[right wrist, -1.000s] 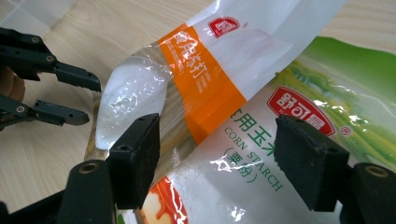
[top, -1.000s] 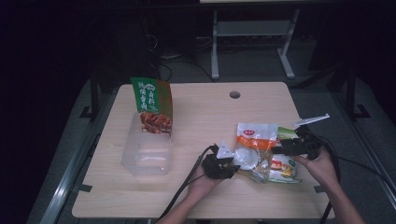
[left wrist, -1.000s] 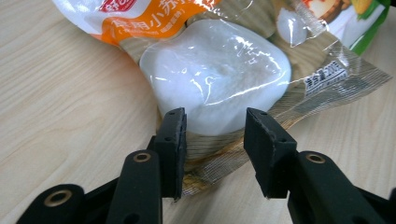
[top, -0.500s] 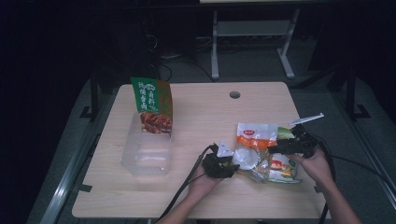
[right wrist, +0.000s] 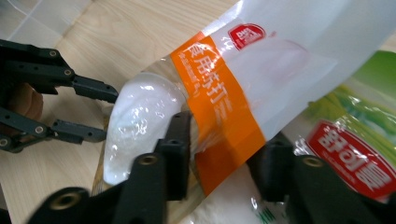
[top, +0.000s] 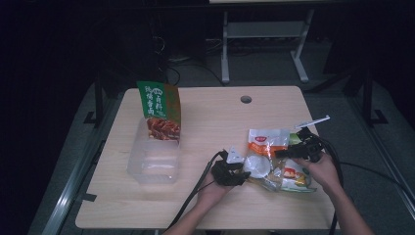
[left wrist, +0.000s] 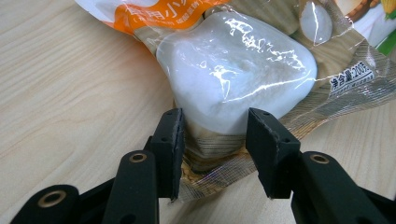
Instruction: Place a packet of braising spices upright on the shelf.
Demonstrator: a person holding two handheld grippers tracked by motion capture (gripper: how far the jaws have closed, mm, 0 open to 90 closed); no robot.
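Clear bag of white powder [left wrist: 238, 70]: "净含量:200" printed sideways on its woven-pattern edge, rest cut off. Its orange band [right wrist: 219, 112]: white characters "食用小苏打". Red logo above, unreadable. Green pouch [top: 159, 105]: white characters, too small to read. Red-labelled packet [right wrist: 359, 158]: large white characters, cropped.

pouch [top: 266, 142]: white, orange band | box [top: 159, 111]: green, perhaps brown below | tongs [left wrist: 215, 154]: black
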